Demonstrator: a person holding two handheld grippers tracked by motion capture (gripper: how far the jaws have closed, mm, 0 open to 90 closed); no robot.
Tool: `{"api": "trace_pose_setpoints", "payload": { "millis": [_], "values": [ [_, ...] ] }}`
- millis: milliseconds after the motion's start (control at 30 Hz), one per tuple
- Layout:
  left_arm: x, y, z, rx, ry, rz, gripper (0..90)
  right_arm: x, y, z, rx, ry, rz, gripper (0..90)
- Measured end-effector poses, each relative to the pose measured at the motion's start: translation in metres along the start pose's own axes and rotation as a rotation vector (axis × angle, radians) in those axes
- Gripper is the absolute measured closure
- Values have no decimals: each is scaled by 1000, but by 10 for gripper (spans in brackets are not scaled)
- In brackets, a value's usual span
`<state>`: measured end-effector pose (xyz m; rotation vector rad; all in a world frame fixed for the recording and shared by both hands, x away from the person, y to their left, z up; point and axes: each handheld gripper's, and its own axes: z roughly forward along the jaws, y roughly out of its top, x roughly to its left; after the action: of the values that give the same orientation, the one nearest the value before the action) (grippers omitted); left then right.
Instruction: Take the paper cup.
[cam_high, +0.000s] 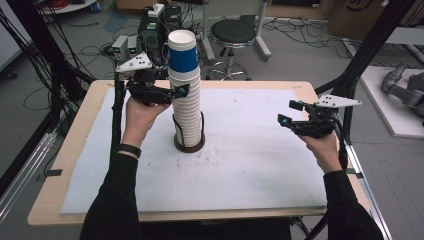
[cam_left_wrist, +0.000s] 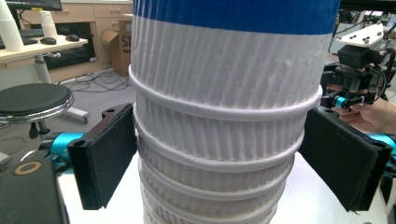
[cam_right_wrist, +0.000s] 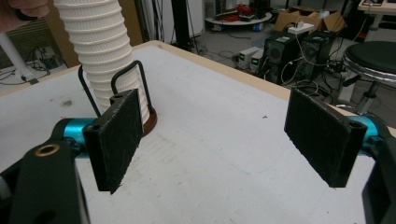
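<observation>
1. Near the bottom of the high view, two arms in dark sleeves come in, one on each side, and each hand holds a gripper.
2. The table (cam_high: 75, 130) has a pale wood edge, and a white mat (cam_high: 250, 165) covers most of its top.
3. At the right of the high view, the right gripper (cam_high: 287, 113) hangs over the mat, well apart from the cups. Its jaws are spread wide with nothing between them; in the right gripper view there is just bare mat under them.
4. In the middle of the high view stands a tall stack of white cups (cam_high: 186, 110). The top cup has a blue band (cam_high: 183, 59).
5. The stack sits upright in a round brown base (cam_high: 189, 146) with thin black wire loops (cam_right_wrist: 133, 84) around its bottom.
6. At the upper left of the high view, the left gripper (cam_high: 179, 93) reaches the stack just under the blue band.
7. In the left gripper view the ribbed cups stand between its two black pads (cam_left_wrist: 112, 154). The pads sit right against the cup sides, one on each side, but I cannot tell if they squeeze.
8. Farther back, on the floor, are a black round stool (cam_high: 232, 32) and some boxes with cables.
</observation>
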<state>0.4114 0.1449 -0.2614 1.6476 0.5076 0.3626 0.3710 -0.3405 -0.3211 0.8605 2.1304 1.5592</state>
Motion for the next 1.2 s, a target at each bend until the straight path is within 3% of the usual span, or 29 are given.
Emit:
{"api": "trace_pose_setpoints", "payload": {
  "millis": [333,400,633,967,1200],
  "values": [
    [2,-1,0,-5,-13,5,130,7,19,9,-11,37,-18,200],
    [2,-1,0,-5,-13,6,130,10,30,15,-16,55,-42,200],
    [3,-1,0,-10,-17,7,131,14,59,31,-27,119,-56,200],
    [3,-1,0,-9,-18,6,131,18,89,49,-33,162,-59,201],
    [4,-1,0,-10,-19,7,131,30,119,69,-39,199,-87,201]
  ]
}}
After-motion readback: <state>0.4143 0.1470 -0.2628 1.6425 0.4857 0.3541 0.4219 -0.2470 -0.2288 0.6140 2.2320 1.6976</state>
